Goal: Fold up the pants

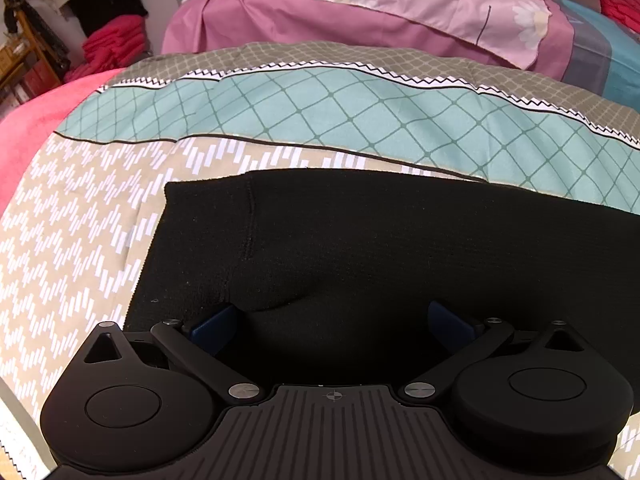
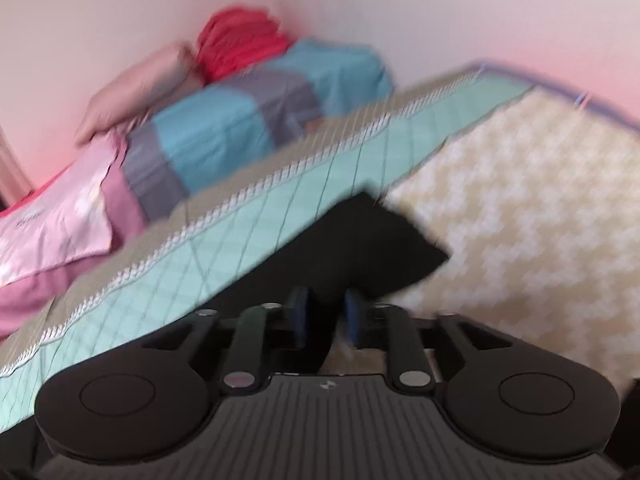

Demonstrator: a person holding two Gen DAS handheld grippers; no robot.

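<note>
- Black pants (image 1: 360, 248) flat on patterned bedspread (image 1: 80, 216); left gripper (image 1: 332, 320) spread wide, empty, over near edge.
- Right gripper (image 2: 325, 312) pinched on pants corner (blurred view).
- Risk, likely: slipping cloth, crooked fold.

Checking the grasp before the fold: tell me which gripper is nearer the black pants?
Right. The right gripper has its jaws nearly closed on a lifted fold of the black pants. The left gripper is wide open, low over the fabric, gripping nothing.
</note>
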